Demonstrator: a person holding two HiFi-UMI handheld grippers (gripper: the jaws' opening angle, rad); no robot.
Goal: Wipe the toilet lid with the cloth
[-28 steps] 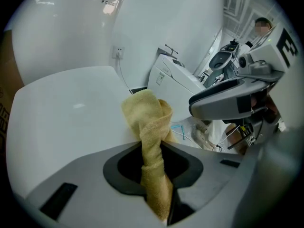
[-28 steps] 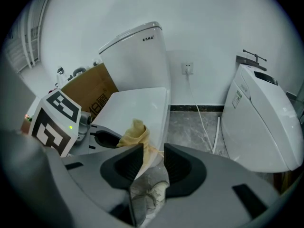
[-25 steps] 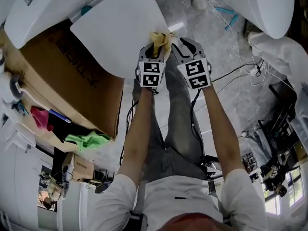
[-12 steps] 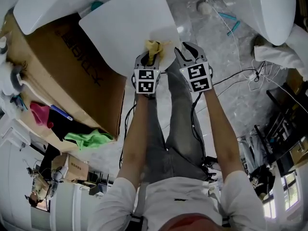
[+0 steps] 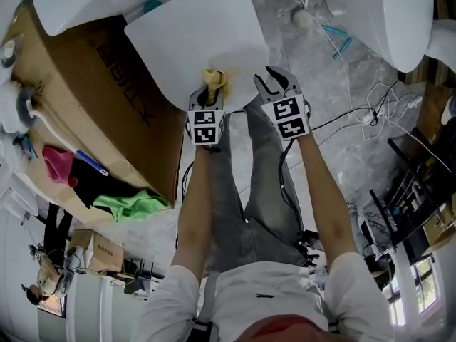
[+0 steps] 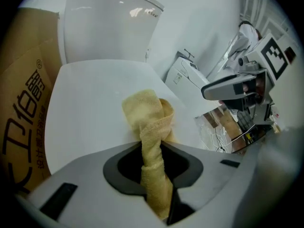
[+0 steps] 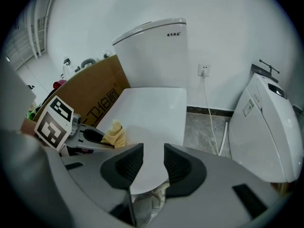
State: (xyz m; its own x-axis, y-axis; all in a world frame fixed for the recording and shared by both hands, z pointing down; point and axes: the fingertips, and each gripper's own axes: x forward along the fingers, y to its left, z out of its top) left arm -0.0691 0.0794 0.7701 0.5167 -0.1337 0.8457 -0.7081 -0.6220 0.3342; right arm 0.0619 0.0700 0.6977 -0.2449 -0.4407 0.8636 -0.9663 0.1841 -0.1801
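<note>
The white toilet lid [image 5: 199, 34] lies closed, in front of the tank [image 6: 109, 23]. My left gripper [image 5: 208, 91] is shut on a yellow cloth [image 5: 212, 79]. The cloth's [image 6: 148, 120] bunched end rests on the lid [image 6: 90, 99] near its front edge. Just to the right, my right gripper [image 5: 273, 83] stands open at the lid's front right corner, holding nothing. In the right gripper view the lid's [image 7: 152, 108] front edge shows through the gap of that gripper [image 7: 153, 163], and the cloth [image 7: 115, 133] sits to the left.
A big cardboard box [image 5: 92, 84] stands against the toilet's left side, with pink and green cloths [image 5: 128, 205] beyond it. A second toilet [image 5: 399, 20] stands at the right. Cables [image 5: 356, 112] trail over the grey floor. The person's legs are below the grippers.
The left gripper has slid the cloth leftward along the lid's front part. The right gripper has moved with it and stayed open.
</note>
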